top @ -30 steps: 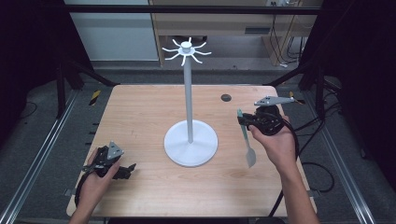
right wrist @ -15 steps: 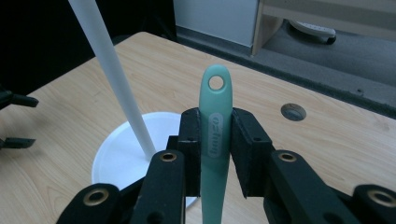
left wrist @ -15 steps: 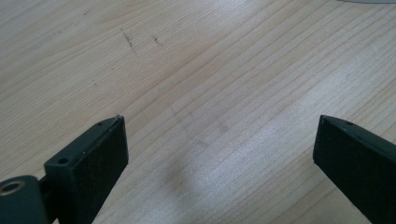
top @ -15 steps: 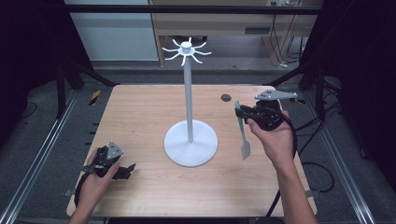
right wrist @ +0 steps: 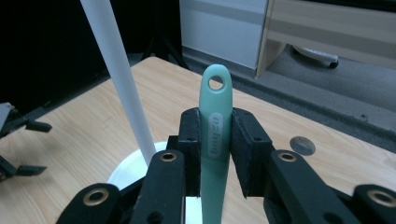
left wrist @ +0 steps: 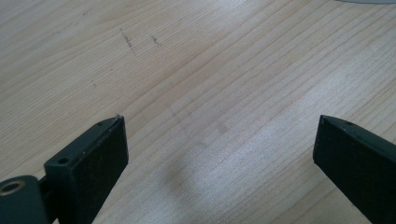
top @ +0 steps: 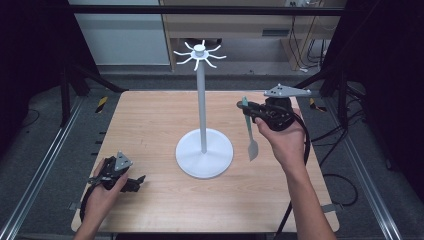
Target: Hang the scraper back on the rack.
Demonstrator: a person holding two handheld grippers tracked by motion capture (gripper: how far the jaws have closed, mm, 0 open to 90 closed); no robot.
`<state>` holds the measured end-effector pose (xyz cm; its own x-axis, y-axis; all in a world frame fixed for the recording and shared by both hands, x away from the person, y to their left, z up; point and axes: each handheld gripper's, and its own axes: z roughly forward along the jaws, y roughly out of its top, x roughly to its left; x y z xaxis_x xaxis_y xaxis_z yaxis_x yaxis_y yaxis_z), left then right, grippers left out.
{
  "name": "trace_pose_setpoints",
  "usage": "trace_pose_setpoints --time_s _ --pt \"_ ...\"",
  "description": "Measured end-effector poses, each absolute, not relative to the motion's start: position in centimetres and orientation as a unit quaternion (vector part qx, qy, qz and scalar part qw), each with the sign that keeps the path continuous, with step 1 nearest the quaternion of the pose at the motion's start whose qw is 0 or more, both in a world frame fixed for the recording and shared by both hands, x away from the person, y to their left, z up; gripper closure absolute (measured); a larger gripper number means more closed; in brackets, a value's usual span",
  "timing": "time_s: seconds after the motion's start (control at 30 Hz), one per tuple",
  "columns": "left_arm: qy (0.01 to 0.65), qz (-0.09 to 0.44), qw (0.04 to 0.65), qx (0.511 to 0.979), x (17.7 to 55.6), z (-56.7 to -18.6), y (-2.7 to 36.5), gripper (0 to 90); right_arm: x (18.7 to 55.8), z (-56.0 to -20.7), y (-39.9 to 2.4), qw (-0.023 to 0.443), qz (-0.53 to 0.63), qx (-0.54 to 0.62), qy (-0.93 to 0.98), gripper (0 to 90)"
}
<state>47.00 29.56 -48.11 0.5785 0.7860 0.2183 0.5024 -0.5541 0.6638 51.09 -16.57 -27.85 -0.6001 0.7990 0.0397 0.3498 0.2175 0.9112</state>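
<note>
A white stand point(top: 201, 100) with a round base point(top: 204, 153) and hooked arms at its top point(top: 199, 52) rises from the middle of the wooden table point(top: 150, 120). My right gripper point(top: 248, 111) is up in the air to the right of the pole, shut on the pale green handle of a spatula point(top: 249, 131) whose blade hangs down. The handle's end with its hanging hole point(right wrist: 215, 84) sticks up between the pads, and the pole point(right wrist: 119, 70) stands to its left. My left gripper point(top: 135, 183) rests on the table's front left, open, over bare wood point(left wrist: 215, 107).
A small dark disc point(right wrist: 301, 145) lies on the table behind the right gripper. Metal rails point(top: 47, 160) run along both sides of the table. A black cable point(top: 306, 150) trails from the right gripper down past the forearm.
The right gripper has risen and moved left toward the pole with the spatula, which now hangs higher above the table. The left gripper has stayed in place.
</note>
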Motion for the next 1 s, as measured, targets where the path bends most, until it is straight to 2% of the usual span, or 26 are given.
trace_pose_setpoints --time_s 1.0 --pt "0.382 0.255 0.278 0.844 47.0 -48.1 29.6 3.0 50.4 -23.8 -13.8 0.246 0.533 0.360 0.726 74.5"
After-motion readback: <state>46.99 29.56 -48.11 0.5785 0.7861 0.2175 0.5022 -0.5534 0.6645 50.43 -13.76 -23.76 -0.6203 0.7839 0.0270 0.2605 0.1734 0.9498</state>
